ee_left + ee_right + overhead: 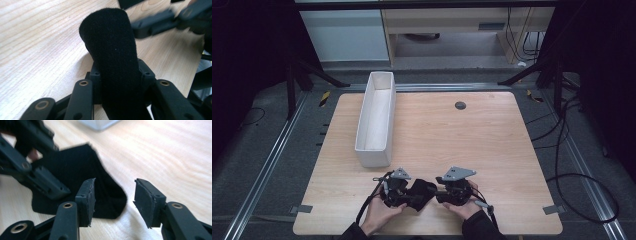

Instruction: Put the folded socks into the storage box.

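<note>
Lying at the near edge of the worktop point(492, 150), one black cloth point(421, 192) is seen between two grippers held by two hands. The left gripper point(404, 192) is clamped on the cloth: in the left gripper view the dark knit fabric point(111, 57) rises as a rounded fold between the fingers point(146, 75), which are pressed against both its sides. The right gripper point(443, 192) is met from the other side, its fingers point(87, 200) standing spread with nothing pinched; the cloth point(75, 175) is seen just behind one of them in the right gripper view, and bare wood is seen through the gap. The left gripper's dark links point(37, 177) are seen resting on the far part of the cloth in that view. One grey three-cornered plate is carried on top of each gripper, and a cable is trailed from each toward the person.

Farther up the worktop, one long white bin point(377, 117) is stood lengthwise at the left, well apart from the cloth, with nothing seen between them. One small dark round spot point(460, 105) is set in the wood near the far edge. Beyond the worktop, grey floor, metal rails and loose cables point(562, 150) are seen, and pale furniture point(452, 25) is placed at the back.
</note>
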Demonstrator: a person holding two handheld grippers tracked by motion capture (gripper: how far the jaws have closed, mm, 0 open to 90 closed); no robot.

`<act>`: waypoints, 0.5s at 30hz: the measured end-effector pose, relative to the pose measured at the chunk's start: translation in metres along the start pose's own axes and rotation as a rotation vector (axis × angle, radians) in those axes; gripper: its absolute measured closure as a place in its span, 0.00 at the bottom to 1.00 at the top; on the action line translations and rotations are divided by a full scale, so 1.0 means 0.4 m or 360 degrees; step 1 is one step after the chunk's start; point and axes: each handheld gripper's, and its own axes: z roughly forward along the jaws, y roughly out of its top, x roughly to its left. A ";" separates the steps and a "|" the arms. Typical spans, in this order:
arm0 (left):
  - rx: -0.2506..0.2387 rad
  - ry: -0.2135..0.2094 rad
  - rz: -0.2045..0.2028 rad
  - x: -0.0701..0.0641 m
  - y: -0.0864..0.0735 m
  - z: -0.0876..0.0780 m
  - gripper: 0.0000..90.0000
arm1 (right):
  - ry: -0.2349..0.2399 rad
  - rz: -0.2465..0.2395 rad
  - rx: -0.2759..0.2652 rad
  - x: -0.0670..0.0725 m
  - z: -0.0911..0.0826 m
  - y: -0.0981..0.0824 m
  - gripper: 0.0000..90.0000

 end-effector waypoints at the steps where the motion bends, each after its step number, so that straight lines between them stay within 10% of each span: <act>1: 0.0003 0.0010 0.0014 -0.001 0.001 -0.004 0.72 | 0.0004 0.0018 -0.0034 -0.006 -0.008 0.003 0.54; 15: -0.0112 0.0025 0.0076 0.015 0.025 -0.107 0.73 | -0.0410 0.0188 -0.0182 -0.165 -0.127 -0.024 0.39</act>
